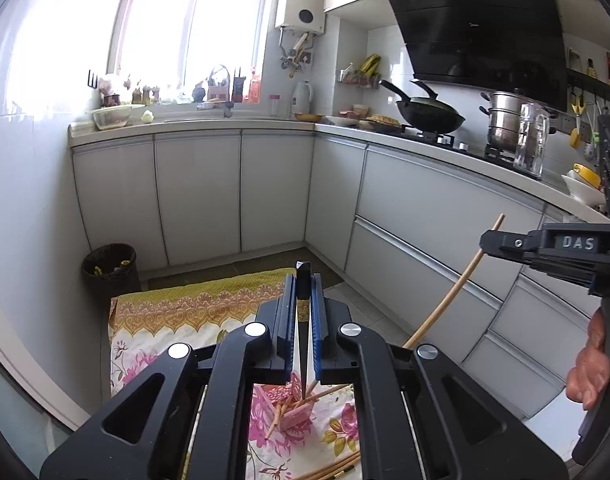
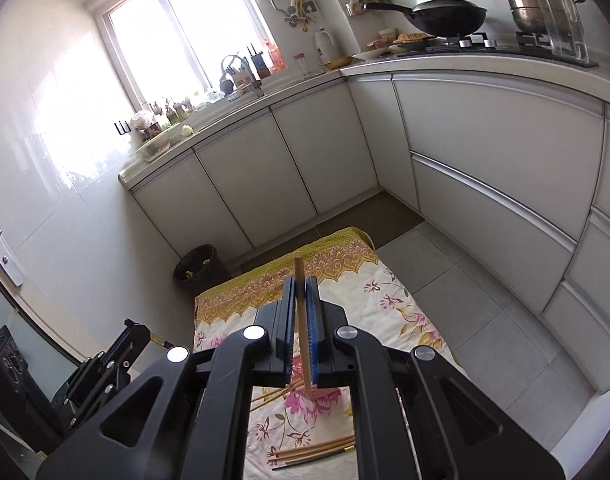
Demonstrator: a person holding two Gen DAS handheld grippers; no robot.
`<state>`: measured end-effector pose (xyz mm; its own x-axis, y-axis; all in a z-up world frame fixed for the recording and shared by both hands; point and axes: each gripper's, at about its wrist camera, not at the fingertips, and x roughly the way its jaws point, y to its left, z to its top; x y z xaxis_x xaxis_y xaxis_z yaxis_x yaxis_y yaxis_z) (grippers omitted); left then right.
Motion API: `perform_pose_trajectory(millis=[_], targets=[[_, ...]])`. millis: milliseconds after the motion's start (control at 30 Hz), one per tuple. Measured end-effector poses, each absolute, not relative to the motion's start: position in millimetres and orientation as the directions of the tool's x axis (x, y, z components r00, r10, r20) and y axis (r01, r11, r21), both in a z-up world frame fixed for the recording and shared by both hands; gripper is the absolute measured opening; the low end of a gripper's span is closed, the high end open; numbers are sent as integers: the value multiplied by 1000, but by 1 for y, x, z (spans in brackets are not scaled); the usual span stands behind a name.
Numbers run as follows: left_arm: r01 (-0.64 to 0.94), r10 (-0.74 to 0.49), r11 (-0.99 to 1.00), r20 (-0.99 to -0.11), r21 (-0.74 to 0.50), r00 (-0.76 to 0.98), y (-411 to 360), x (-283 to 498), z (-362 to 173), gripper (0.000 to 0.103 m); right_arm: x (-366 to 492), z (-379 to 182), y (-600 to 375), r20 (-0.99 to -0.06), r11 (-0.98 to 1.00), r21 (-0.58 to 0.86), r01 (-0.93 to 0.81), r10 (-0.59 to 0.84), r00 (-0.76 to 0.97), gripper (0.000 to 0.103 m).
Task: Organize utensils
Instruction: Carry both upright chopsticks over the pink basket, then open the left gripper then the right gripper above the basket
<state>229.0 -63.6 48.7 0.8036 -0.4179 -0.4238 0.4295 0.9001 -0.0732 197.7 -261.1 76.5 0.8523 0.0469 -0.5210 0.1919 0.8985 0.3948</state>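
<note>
My left gripper (image 1: pixel 303 280) is shut on a black chopstick (image 1: pixel 303 300) that stands upright between the blue pads. Its lower tip hangs over a pink holder (image 1: pixel 291 404) with several wooden chopsticks in it, on the floral cloth (image 1: pixel 177 320). My right gripper (image 2: pixel 301 282) is shut on a wooden chopstick (image 2: pixel 301 320), also upright, above the same pink holder (image 2: pixel 321 394). In the left wrist view the right gripper (image 1: pixel 489 242) shows at the right, holding its wooden chopstick (image 1: pixel 453 288) slanted. More chopsticks (image 2: pixel 317 450) lie loose on the cloth near me.
The cloth covers a low table in a kitchen. A dark waste bin (image 1: pixel 111 268) stands on the floor beyond it. White cabinets (image 1: pixel 425 208) run along the back and right, with a wok (image 1: pixel 429 114) and a steel pot (image 1: pixel 505 120) on the stove.
</note>
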Motion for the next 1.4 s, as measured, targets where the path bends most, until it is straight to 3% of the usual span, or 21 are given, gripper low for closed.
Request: perform_pose_trajectory(millis=[333,367,400,467,633,767,967,1300,1367,1400], targets=[[403,-373,913,-542,-68,753,-79,296,-11,7,249,44,-257,-547,900,398,179,76,834,6],[405,-372,912,-554,-68,745,-80,298,-17,12,252,39,-257,-552,899,400,181,79,830,6],[406,-373,911,-565,-73,736,-80,300,-21,27,255,35,-258,-556,898,401,180,82,827,6],[390,-368,917,-551,-81,749,-77,298,-21,46,261,30,-257,-561,899,399,179,85,824,6],[363,-368,925,-489,-110,791,-59,288,12,51,272,29,-253,-556,905,391,171,84,827,6],[319,-335,941,-418,-111,845,-39,274,38,65,281,30,-247,-547,906,390,164,84,833,6],[264,-291,957,-382,-123,877,-15,266,54,65,295,24,-236,-550,911,379,161,82,831,6],[217,-262,964,-429,-152,865,5,269,35,68,320,-37,-208,-630,924,351,149,116,768,7],[214,-259,965,-426,-152,867,8,267,36,68,322,-44,-201,-643,936,321,142,105,758,24],[213,-258,965,-421,-152,869,9,265,38,68,322,-44,-200,-643,939,314,137,104,759,51]])
